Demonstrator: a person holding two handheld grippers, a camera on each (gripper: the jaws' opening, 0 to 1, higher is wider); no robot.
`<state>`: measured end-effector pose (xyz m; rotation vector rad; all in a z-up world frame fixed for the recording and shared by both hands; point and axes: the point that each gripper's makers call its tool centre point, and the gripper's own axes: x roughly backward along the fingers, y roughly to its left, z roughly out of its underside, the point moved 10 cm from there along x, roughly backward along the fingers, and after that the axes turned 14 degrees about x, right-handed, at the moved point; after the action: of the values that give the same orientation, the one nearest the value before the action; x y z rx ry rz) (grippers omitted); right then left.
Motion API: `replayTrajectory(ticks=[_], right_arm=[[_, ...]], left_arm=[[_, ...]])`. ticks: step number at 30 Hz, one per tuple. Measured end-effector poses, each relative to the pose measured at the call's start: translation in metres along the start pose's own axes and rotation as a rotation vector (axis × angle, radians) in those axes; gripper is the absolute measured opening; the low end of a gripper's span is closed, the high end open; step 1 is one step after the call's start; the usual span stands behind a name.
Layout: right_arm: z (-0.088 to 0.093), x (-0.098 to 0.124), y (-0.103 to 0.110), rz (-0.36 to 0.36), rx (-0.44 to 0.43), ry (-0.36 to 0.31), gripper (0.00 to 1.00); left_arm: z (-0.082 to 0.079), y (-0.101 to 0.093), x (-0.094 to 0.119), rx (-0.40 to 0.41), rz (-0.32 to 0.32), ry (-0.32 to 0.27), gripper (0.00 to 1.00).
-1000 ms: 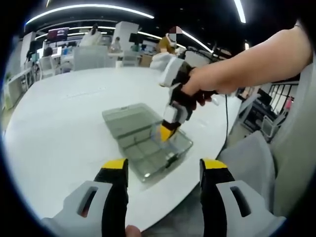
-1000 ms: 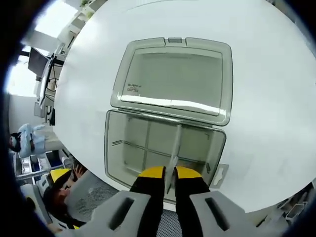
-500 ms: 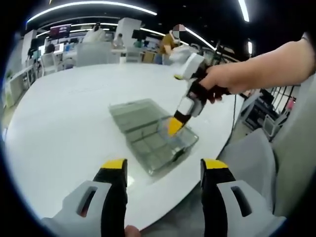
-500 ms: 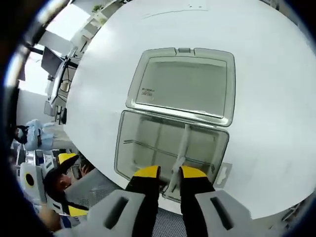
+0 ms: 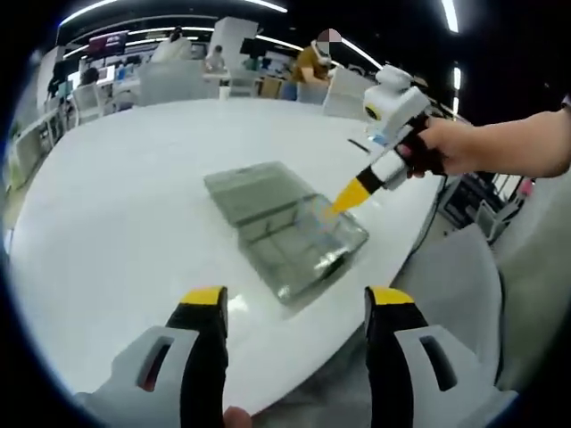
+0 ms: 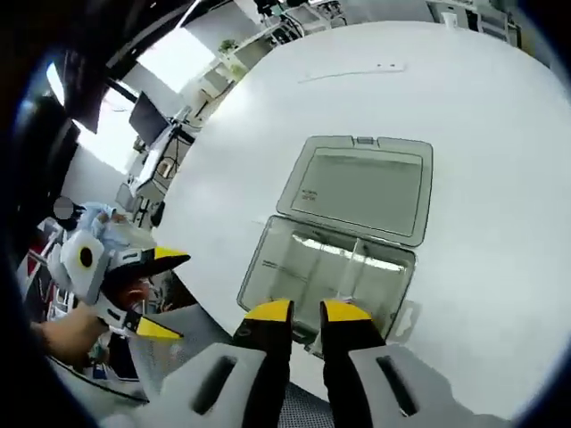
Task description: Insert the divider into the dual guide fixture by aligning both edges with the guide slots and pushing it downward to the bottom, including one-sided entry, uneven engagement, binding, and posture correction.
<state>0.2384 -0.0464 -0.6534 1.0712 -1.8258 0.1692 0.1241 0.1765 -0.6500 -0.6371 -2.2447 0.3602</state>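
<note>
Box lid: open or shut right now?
Open. In the right gripper view the lid lies flat on the table, hinged back from the divided tray, whose compartments are exposed.

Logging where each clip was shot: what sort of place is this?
Probably an open-plan office or lab: a large white table, desks with monitors and chairs behind it, long ceiling strip lights, and people working in the background.

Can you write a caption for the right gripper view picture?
Right gripper hovers above the open clear box on a white table.
</note>
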Motion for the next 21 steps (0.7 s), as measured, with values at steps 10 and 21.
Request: replayTrajectory(ticks=[10,21], right_arm=[[0.018,0.017,0.003,-0.017,0.236,-0.129,0.08],[0.029,0.031,0.003,-0.015,0.380,-0.263,0.16]], left_arm=[[-0.009,-0.008,-0.005,-0.014,0.012,0.040,0.62],[-0.006,0.004,-0.007,0.038,-0.020,0.076,0.65]])
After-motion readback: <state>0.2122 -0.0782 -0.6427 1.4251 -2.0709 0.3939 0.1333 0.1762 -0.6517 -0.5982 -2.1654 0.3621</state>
